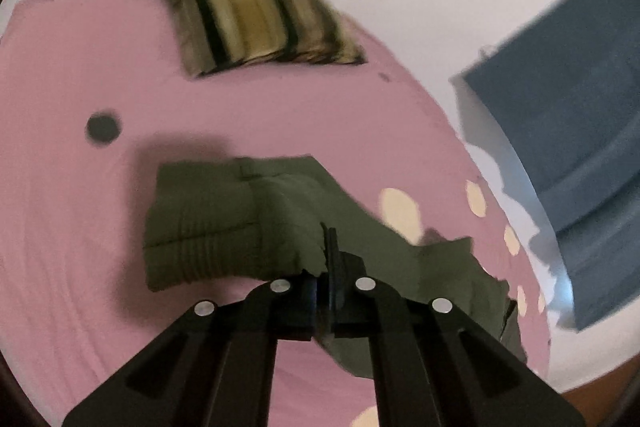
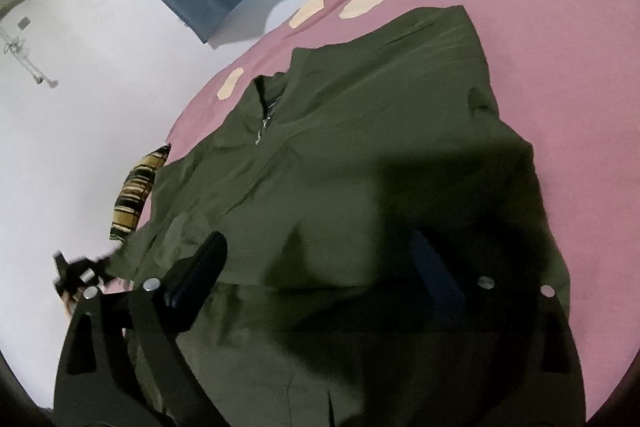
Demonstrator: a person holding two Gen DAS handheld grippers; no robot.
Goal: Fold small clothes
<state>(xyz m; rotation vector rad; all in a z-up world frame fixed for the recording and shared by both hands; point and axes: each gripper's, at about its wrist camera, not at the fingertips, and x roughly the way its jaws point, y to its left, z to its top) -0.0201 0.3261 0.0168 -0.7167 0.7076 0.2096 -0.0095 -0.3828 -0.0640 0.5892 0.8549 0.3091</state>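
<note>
- Presently the olive-green jacket (image 2: 360,155) lies spread, zip side up, on the pink cloth (image 2: 560,75); every place below is given from this jacket.
- Step in hand, as a judgement: the first fold, in which a sleeve or side edge is lifted to be carried across the jacket's body.
- Left gripper (image 1: 330,267): jaws closed tight on a bunched edge of the jacket, near its ribbed cuff (image 1: 188,247); the pinched fabric rises in a ridge toward the fingers.
- Right gripper (image 2: 316,267): jaws spread wide, one finger (image 2: 200,263) over the jacket's lower left part, the other lost in shadow at the lower right; nothing is pinched, and whether the pads touch the cloth cannot be told.
- Next move, as a judgement: the pinched edge should be drawn over the zip line without dragging the whole jacket, so the right gripper may need to pin or grasp the hem.
- Beyond the jacket's far side lies a folded striped garment (image 1: 256,15), well apart; a blue bin (image 1: 568,131) stands off the pink cloth past the collar end.
</note>
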